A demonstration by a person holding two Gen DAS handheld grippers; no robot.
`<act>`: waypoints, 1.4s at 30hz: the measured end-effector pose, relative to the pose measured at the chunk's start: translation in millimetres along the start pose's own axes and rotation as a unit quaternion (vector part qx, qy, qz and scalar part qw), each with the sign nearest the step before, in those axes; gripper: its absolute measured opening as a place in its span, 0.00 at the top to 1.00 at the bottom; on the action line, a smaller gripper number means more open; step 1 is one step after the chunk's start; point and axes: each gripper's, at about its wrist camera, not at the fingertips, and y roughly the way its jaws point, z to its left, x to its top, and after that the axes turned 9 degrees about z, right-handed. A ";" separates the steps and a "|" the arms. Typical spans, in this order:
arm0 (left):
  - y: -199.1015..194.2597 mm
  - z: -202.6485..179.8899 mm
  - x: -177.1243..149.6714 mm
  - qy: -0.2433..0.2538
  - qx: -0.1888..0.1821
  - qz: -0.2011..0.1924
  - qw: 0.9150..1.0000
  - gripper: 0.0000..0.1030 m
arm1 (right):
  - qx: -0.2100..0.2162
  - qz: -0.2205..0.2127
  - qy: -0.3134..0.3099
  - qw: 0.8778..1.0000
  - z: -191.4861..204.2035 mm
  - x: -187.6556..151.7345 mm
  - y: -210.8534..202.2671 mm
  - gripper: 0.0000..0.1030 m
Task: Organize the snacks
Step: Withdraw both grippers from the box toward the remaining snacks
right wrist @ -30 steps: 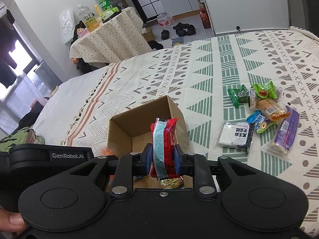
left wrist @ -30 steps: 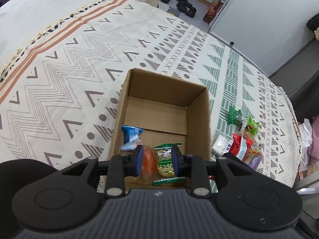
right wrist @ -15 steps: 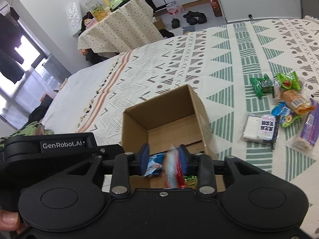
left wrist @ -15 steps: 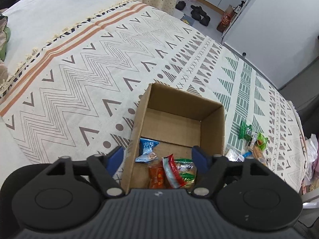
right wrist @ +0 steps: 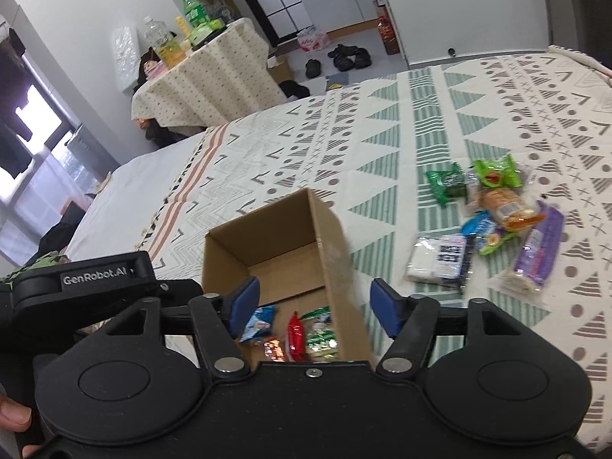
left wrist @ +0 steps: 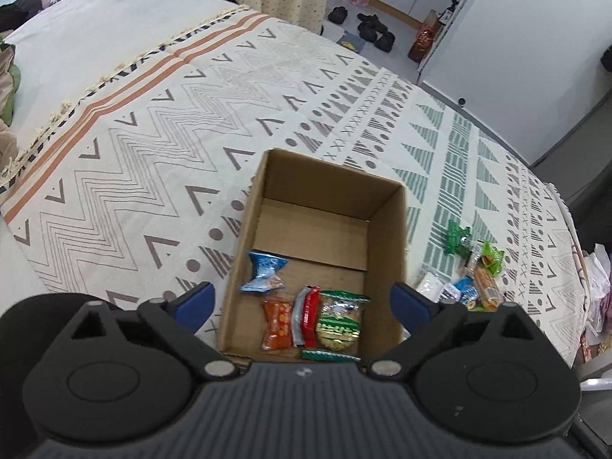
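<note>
A: Left gripper [left wrist: 302,302], right gripper [right wrist: 314,302]?
B: Both spread wide, holding nothing, above cardboard box [left wrist: 386,241].
A: Snacks?
B: Red packet [left wrist: 310,315] inside box; loose pile [right wrist: 493,214] on bedspread [left wrist: 153,145] beside it.

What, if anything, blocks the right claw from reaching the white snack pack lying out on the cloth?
Nothing visible does. The right claw hangs open over the cardboard box, and the white snack pack lies beyond the box's right wall on the open patterned cloth, nearest of the loose pile.
</note>
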 end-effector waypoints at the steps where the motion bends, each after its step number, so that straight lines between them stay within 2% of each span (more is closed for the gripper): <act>1: -1.1 -2.9 -2.1 0.003 -0.003 -0.003 1.000 0.00 | -0.003 -0.002 0.001 1.000 -3.4 -1.1 -2.8 0.32; 10: -7.8 -37.4 -26.1 0.041 -0.018 -0.033 0.998 0.00 | -0.020 -0.029 0.018 0.999 -35.6 -11.1 -27.8 0.13; 18: -3.7 -67.3 -42.3 0.064 -0.028 -0.033 0.997 0.00 | -0.027 -0.053 0.029 0.998 -62.7 -19.2 -44.3 0.00; 24: -1.4 -84.9 -52.6 0.066 -0.038 -0.030 0.997 0.00 | -0.032 -0.062 0.040 0.997 -84.0 -24.1 -53.4 0.00; 31: 5.8 -103.2 -61.8 0.076 -0.024 -0.024 0.997 0.00 | -0.037 -0.067 0.059 0.995 -111.5 -30.5 -59.4 0.00; 42: 27.7 -132.2 -73.3 0.094 -0.023 -0.015 0.995 0.00 | -0.032 -0.071 0.089 0.993 -156.9 -40.8 -64.5 0.00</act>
